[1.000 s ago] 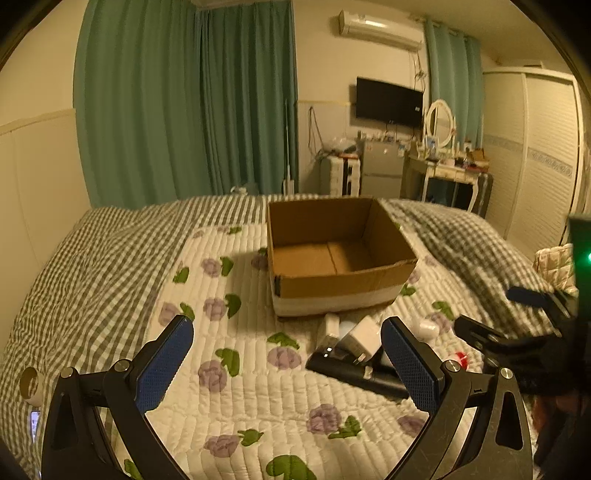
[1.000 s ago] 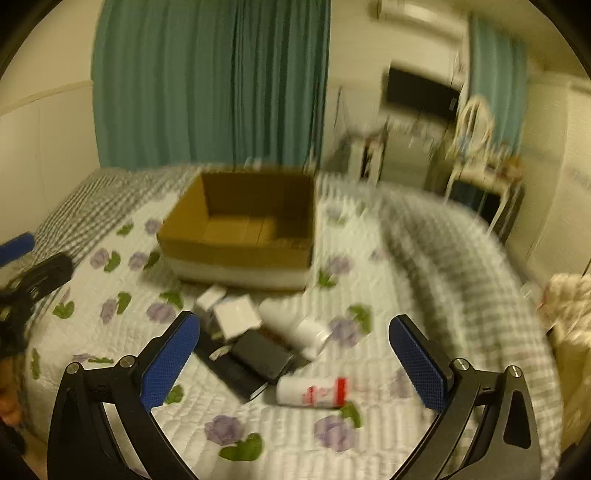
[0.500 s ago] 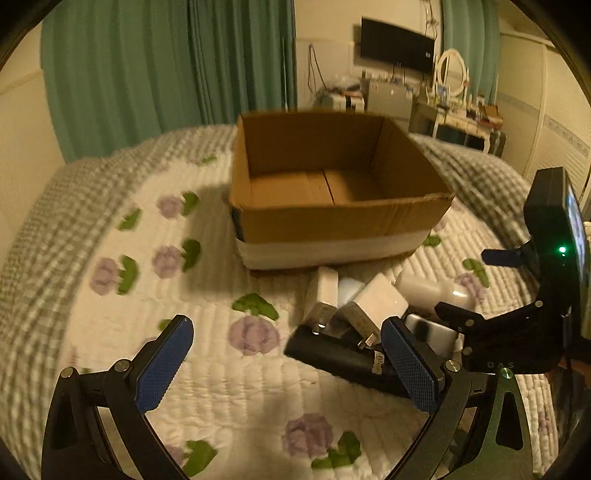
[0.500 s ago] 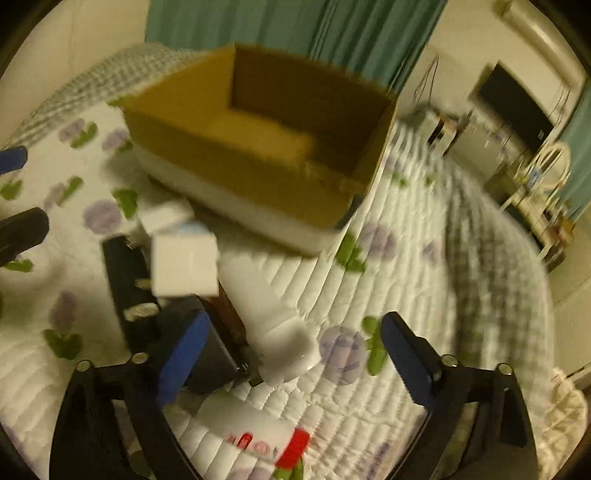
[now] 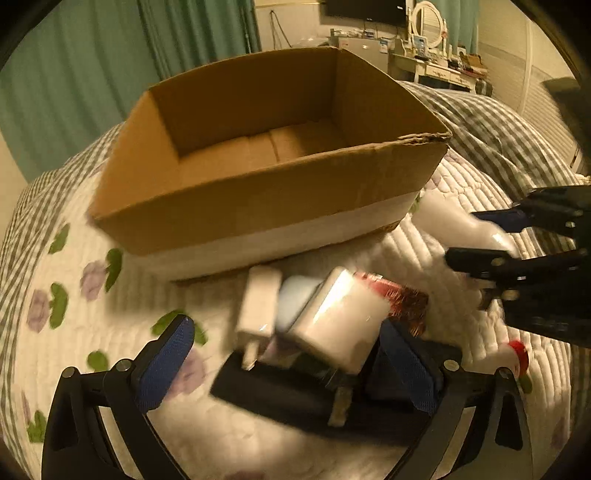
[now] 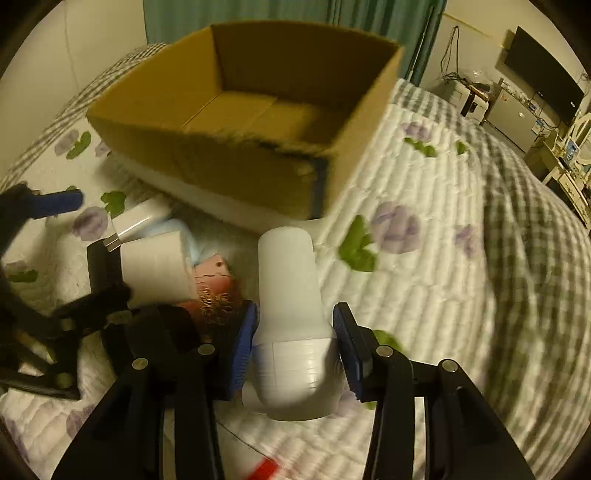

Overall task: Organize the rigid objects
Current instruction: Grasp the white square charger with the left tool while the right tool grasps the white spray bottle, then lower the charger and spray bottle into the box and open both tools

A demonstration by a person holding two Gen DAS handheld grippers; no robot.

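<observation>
An open, empty cardboard box (image 5: 258,192) stands on the bed; it also shows in the right wrist view (image 6: 236,122). In front of it lies a pile: a white charger block (image 5: 340,325), a smaller white adapter (image 5: 258,306), a black flat device (image 5: 295,398), a small red-capped bottle (image 5: 515,354). My left gripper (image 5: 291,362) is open around the charger block. My right gripper (image 6: 293,339) has its jaws on both sides of a white plastic bottle (image 6: 288,280) lying on the quilt; contact looks close but a grip is not certain.
The bed has a white floral quilt (image 6: 406,258) over a grey checked cover (image 6: 524,206). Green curtains (image 5: 92,74), a dresser with mirror (image 5: 432,22) and a TV (image 6: 535,74) stand far behind.
Both grippers moved forward and down to the pile. The right jaws narrowed around the white bottle. The left gripper came around the charger block.
</observation>
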